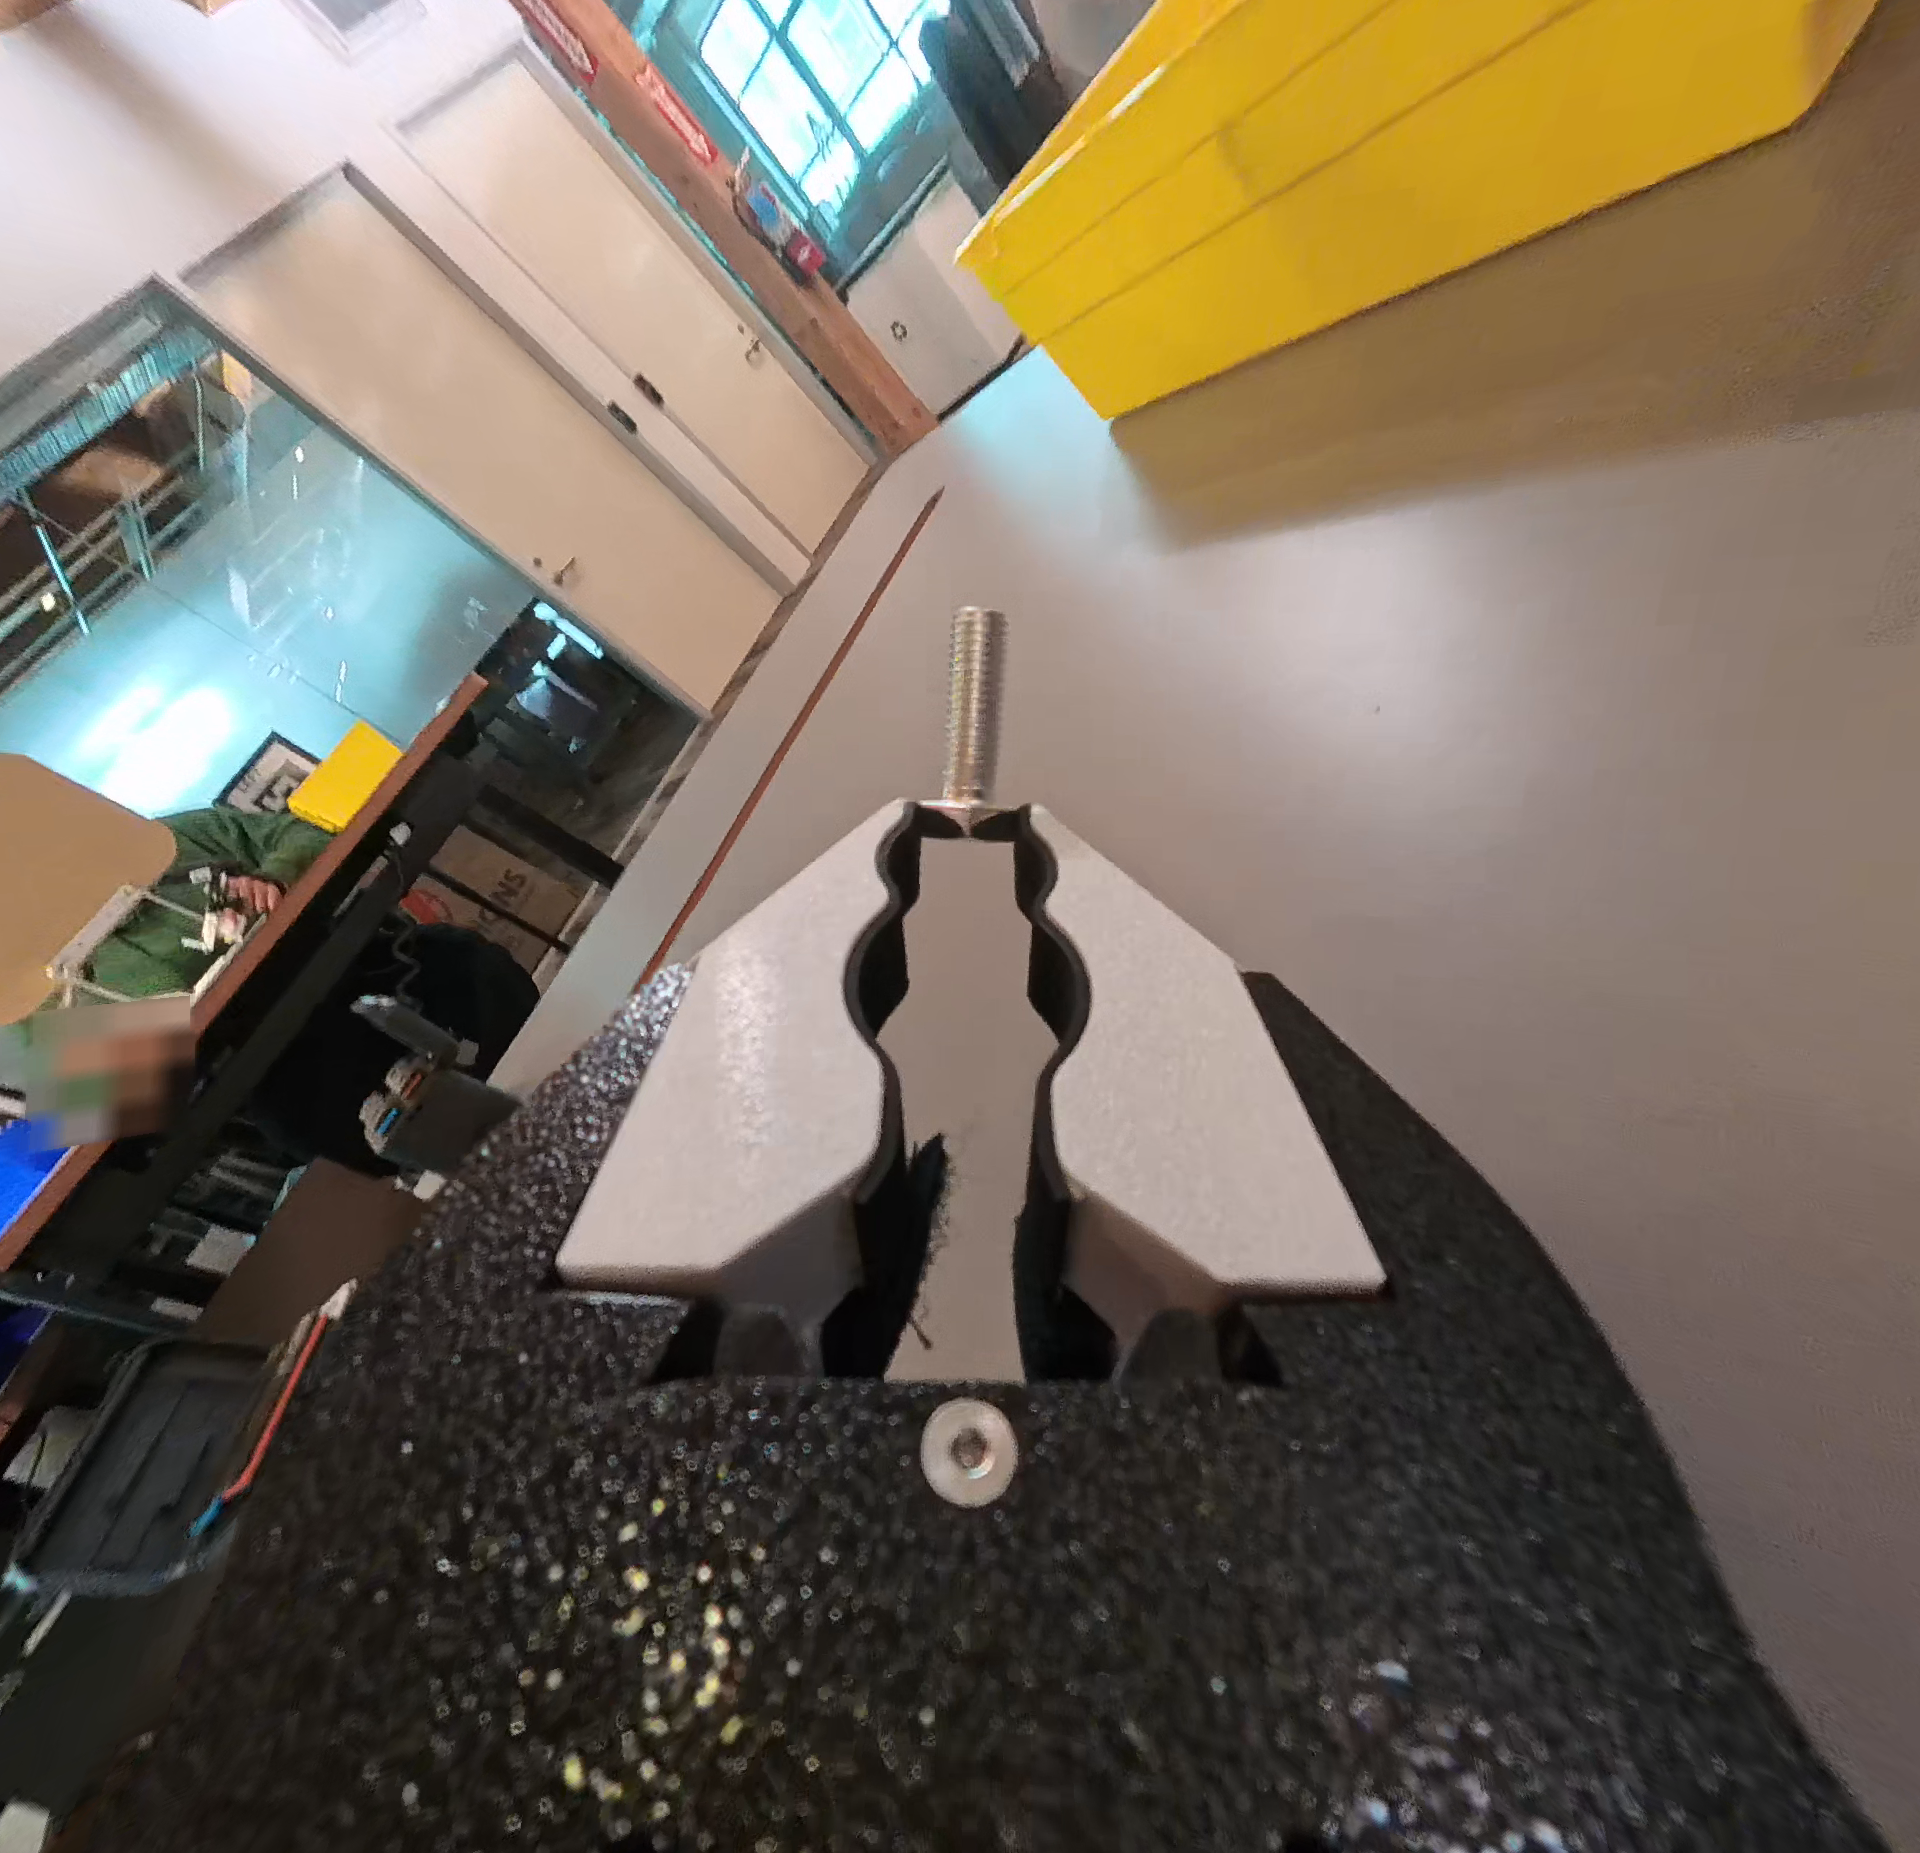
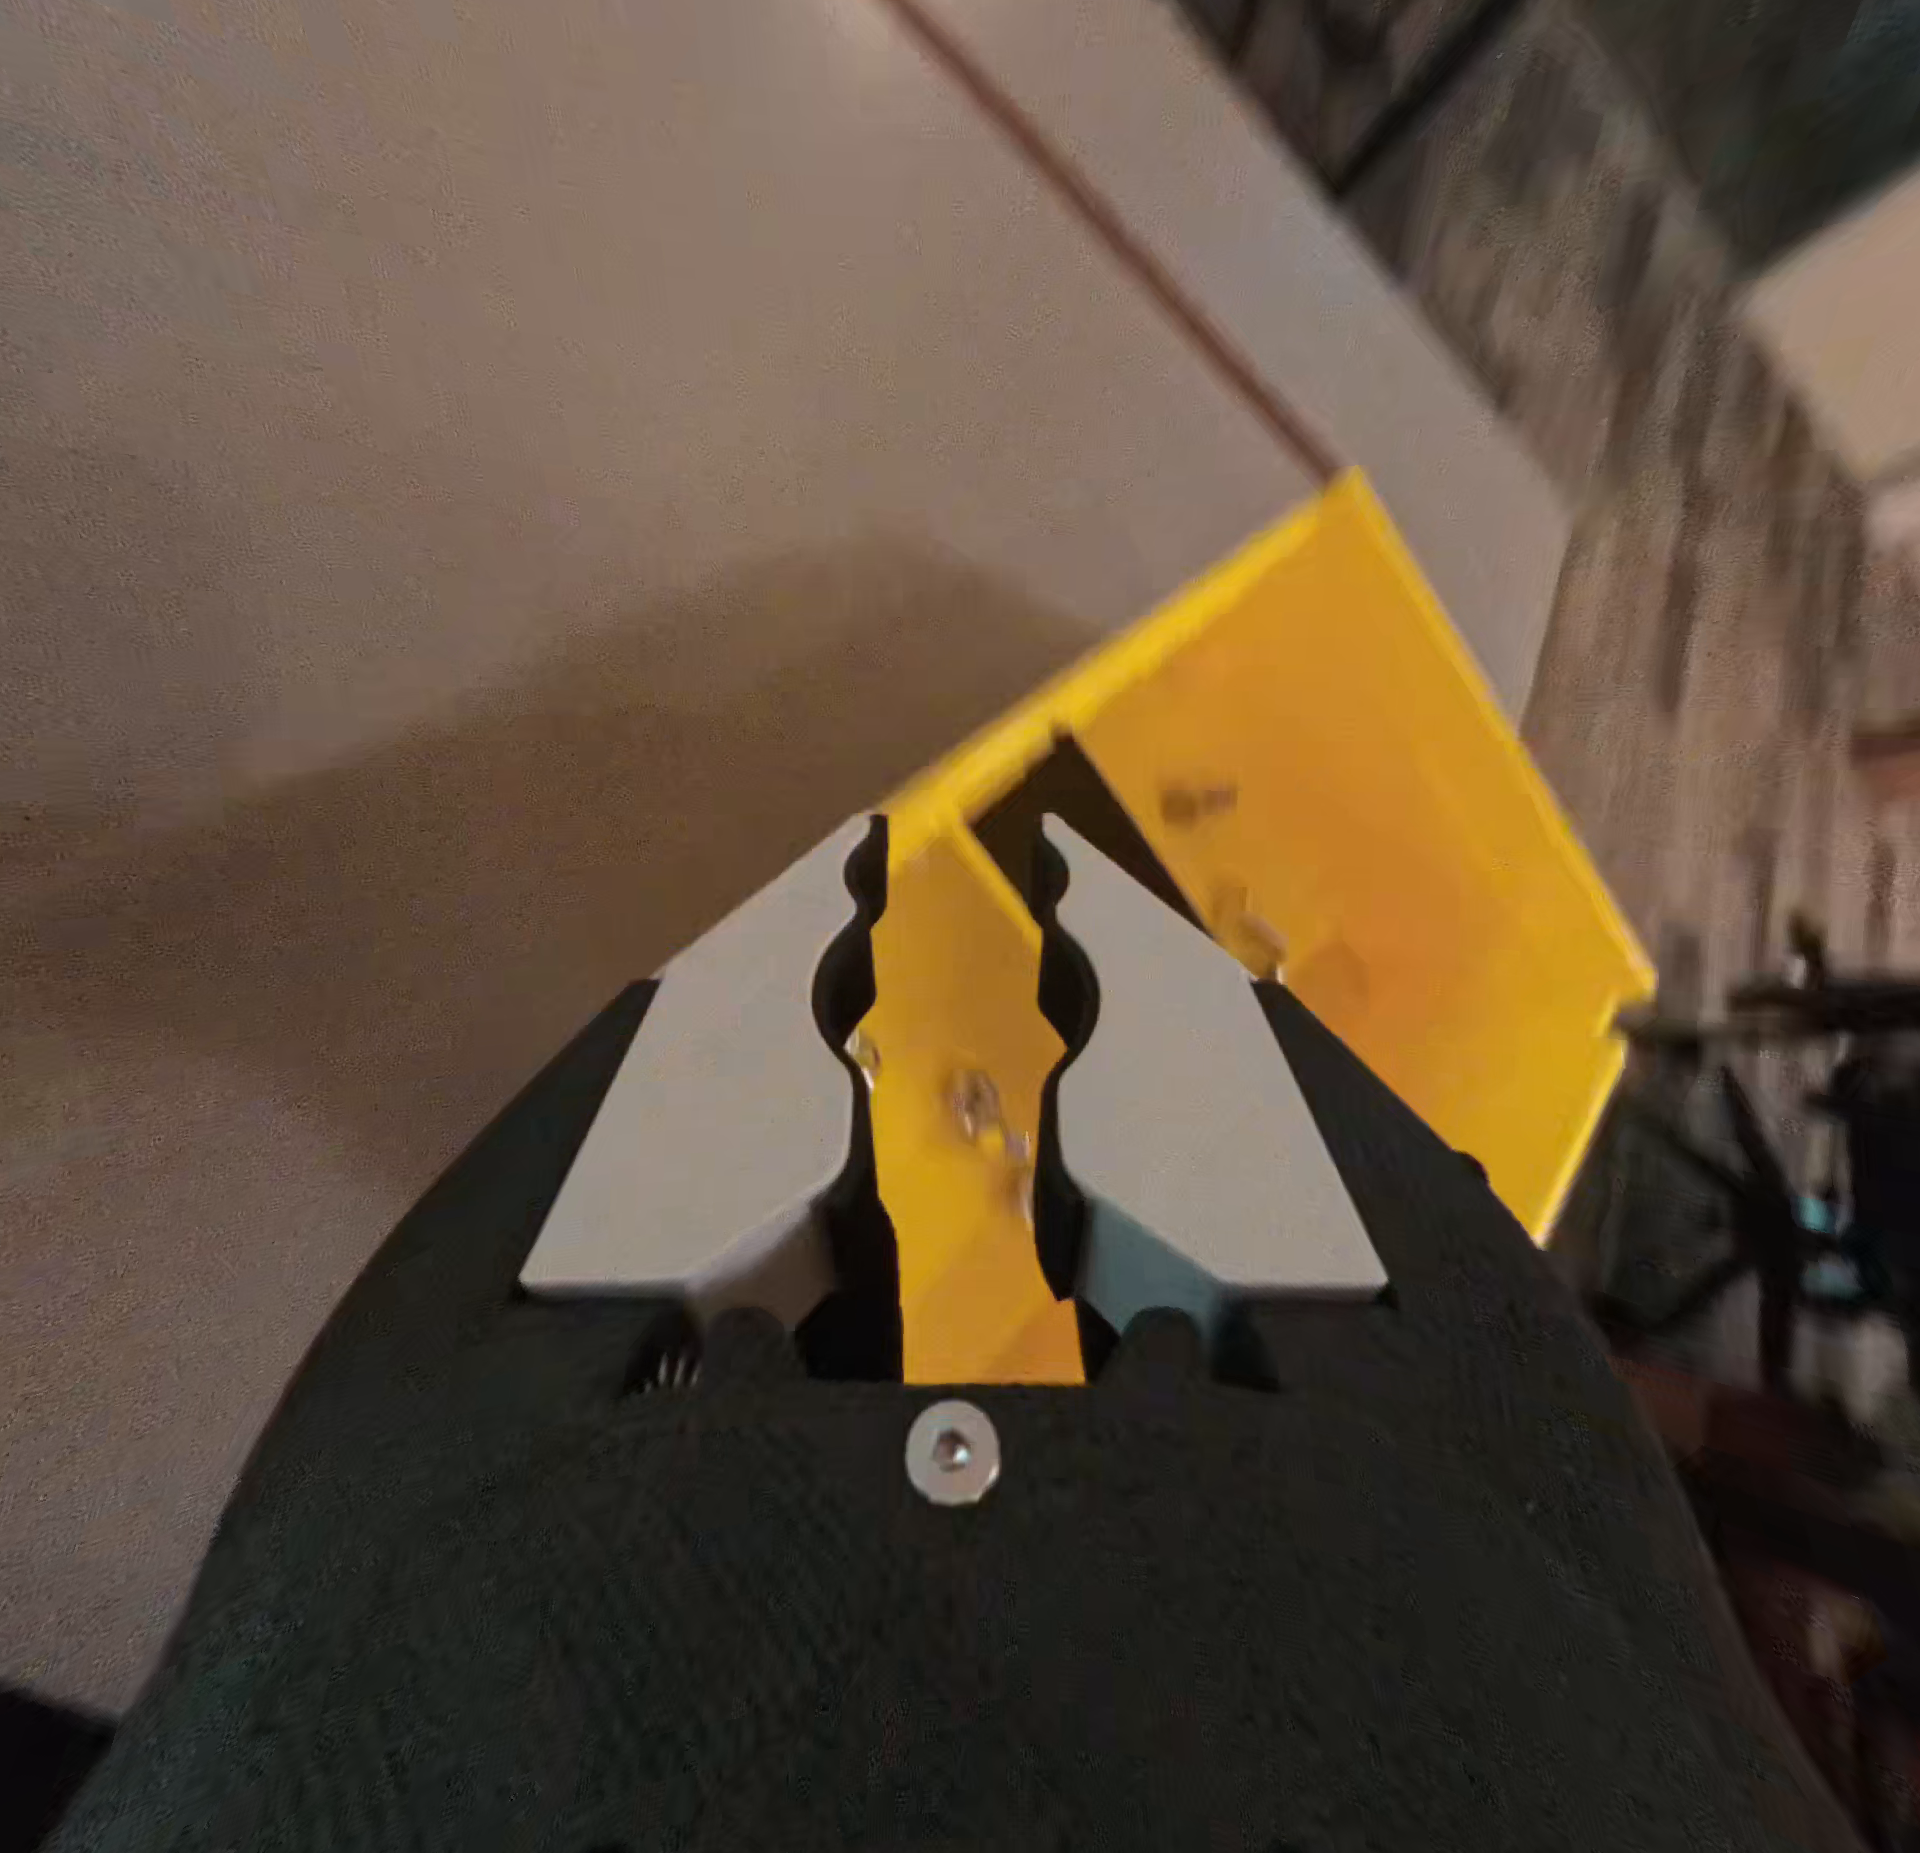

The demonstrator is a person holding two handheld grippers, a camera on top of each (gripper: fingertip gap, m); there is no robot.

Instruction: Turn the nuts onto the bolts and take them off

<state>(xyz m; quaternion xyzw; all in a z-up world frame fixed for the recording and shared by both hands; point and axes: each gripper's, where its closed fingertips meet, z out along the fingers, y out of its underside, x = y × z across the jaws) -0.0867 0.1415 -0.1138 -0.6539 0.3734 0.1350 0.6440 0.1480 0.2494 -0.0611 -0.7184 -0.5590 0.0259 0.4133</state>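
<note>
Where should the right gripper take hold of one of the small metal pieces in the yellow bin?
Probably from straight above, through the open top of the yellow bin, closing across the two opposite sides of a piece. The pieces lie loose on the flat floor, and the bin's walls block any sideways approach. The right gripper is open above them. Blur hides their exact shape.

Red signs on wooden beam, printed cardboard box, wording withheld
</note>
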